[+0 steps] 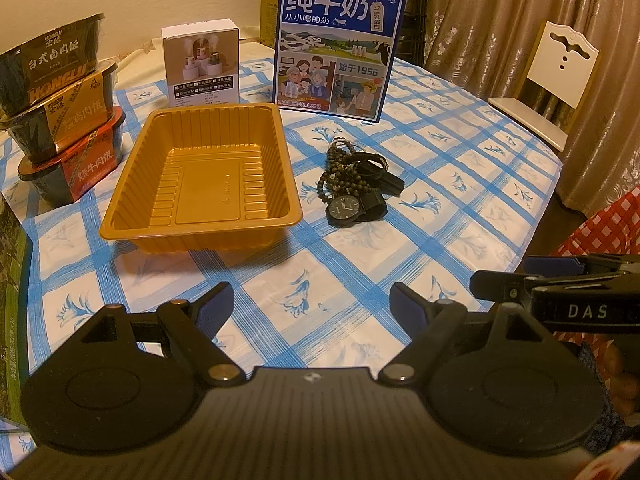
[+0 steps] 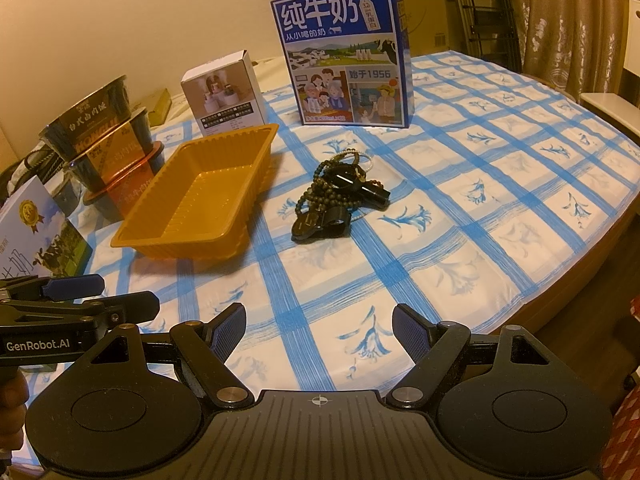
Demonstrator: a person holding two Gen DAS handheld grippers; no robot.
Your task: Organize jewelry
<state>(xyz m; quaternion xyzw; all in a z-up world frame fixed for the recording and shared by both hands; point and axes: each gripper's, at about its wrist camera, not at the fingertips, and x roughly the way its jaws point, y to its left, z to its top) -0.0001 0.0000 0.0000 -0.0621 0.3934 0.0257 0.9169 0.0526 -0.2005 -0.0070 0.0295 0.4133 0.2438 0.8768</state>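
An empty orange plastic tray (image 1: 276, 148) (image 2: 256, 148) sits on the blue-checked tablecloth. Right of it lies a pile of jewelry: a black wristwatch (image 1: 344, 209) (image 2: 310, 224), dark bead strands (image 1: 336, 160) (image 2: 320, 190) and another black-strapped watch (image 1: 374, 164) (image 2: 362, 186). My left gripper (image 1: 311, 306) hovers open over the near cloth, well short of the pile. My right gripper (image 2: 319, 326) is open too, with only cloth between its fingers. Each gripper shows at the other view's edge: the right gripper (image 1: 520, 276) and the left gripper (image 2: 116, 292).
A stack of three instant rice bowls (image 1: 60, 112) (image 2: 108, 140) stands left of the tray. Behind it are a small white box (image 1: 202, 64) (image 2: 224, 88) and a tall blue milk carton (image 1: 338, 46) (image 2: 344, 56). A white chair (image 1: 552, 80) stands past the table's right edge.
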